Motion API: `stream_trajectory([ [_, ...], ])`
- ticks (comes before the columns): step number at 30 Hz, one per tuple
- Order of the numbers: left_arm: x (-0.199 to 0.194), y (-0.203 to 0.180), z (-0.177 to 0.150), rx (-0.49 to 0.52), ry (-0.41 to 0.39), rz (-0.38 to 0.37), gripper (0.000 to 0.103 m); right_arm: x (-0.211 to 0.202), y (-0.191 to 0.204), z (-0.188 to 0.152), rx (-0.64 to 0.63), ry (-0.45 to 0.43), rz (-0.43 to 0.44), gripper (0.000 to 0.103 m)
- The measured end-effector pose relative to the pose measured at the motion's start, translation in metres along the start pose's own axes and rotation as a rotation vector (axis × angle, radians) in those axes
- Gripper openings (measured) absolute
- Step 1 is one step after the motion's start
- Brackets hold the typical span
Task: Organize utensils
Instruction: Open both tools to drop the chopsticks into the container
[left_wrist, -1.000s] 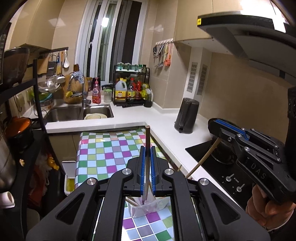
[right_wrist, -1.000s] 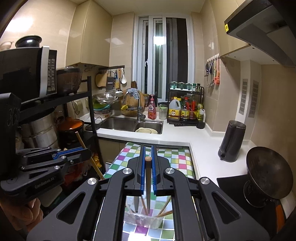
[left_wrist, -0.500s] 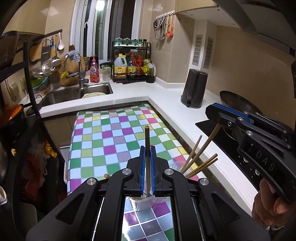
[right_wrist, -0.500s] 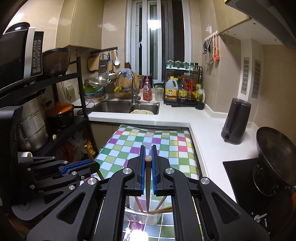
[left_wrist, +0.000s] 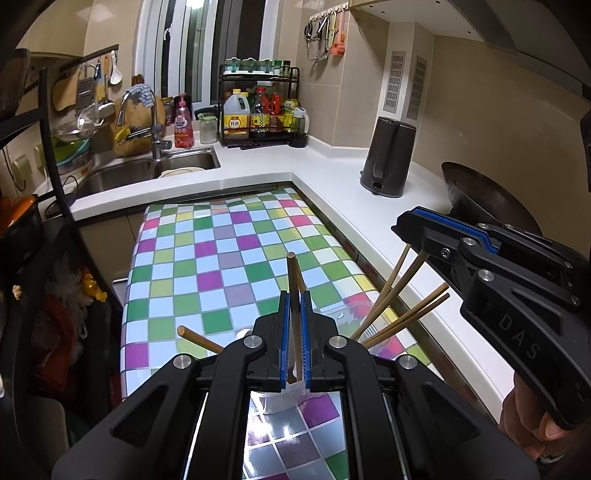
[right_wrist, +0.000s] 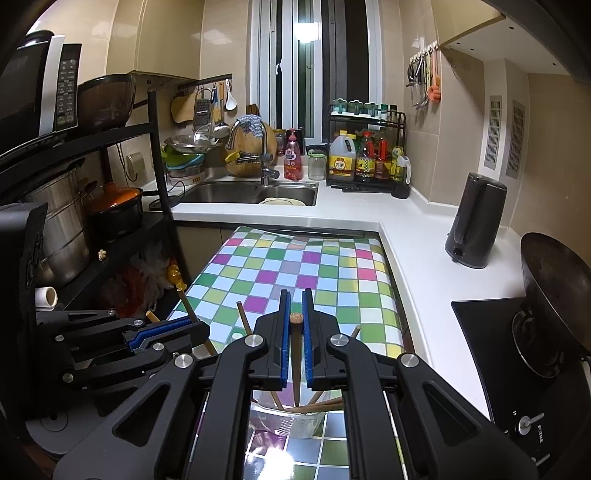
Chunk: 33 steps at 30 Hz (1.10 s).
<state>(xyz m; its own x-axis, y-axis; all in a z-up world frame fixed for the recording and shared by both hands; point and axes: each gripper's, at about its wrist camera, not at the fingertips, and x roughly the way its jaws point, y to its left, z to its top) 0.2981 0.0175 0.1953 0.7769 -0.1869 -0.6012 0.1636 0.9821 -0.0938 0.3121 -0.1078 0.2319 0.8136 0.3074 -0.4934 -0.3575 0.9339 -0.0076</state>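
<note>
My left gripper (left_wrist: 294, 308) is shut on a brown wooden chopstick (left_wrist: 291, 273) that stands upright between its blue pads. Its lower end reaches into a clear plastic cup (left_wrist: 284, 397) on the checkered tablecloth (left_wrist: 221, 258). My right gripper (right_wrist: 294, 310) is shut on another chopstick (right_wrist: 295, 354), pointing down into the same cup (right_wrist: 291, 421). Several loose chopsticks (left_wrist: 406, 314) lean out of the cup. In the left wrist view the right gripper (left_wrist: 408, 225) hangs at the right. The left gripper (right_wrist: 195, 326) shows at the left of the right wrist view.
A white L-shaped counter carries a dark kettle (left_wrist: 386, 158) and a wok (left_wrist: 484, 195) on the hob at the right. A sink (left_wrist: 147, 170) and a bottle rack (left_wrist: 258, 110) lie at the back. A black shelf with pots (right_wrist: 110, 206) stands on the left.
Both grippers have come down toward the cup, each still shut on its chopstick. The view tilted more toward the tablecloth and the loose chopsticks in the cup came into sight.
</note>
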Motion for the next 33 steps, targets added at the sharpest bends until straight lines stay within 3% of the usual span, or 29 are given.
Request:
stream_trajectory([
  [8, 0.002, -0.004, -0.003, 0.007, 0.013, -0.005, 0.006, 0.002, -0.001, -0.006, 0.015, 0.016, -0.002, 0.006],
  [12, -0.002, 0.001, 0.0, -0.03, 0.025, -0.035, 0.006, -0.004, -0.005, -0.003, 0.036, 0.02, -0.003, 0.012],
  [14, -0.011, 0.003, 0.001, -0.046, 0.015, -0.058, 0.006, -0.014, -0.007, -0.001, 0.037, 0.007, -0.006, 0.012],
  [25, -0.101, -0.014, -0.003, -0.04, -0.133, -0.052, 0.007, -0.099, -0.003, 0.006, 0.029, -0.116, -0.008, 0.034],
  [27, -0.115, -0.015, -0.011, -0.043, -0.155, -0.053, 0.009, -0.115, -0.002, 0.001, 0.026, -0.135, -0.01, 0.037],
  [31, -0.136, -0.016, -0.041, -0.049, -0.205, -0.045, 0.025, -0.141, 0.001, -0.019, 0.019, -0.173, -0.026, 0.037],
  [33, -0.141, -0.017, -0.06, -0.049, -0.226, -0.027, 0.027, -0.15, 0.002, -0.03, 0.022, -0.187, -0.04, 0.039],
])
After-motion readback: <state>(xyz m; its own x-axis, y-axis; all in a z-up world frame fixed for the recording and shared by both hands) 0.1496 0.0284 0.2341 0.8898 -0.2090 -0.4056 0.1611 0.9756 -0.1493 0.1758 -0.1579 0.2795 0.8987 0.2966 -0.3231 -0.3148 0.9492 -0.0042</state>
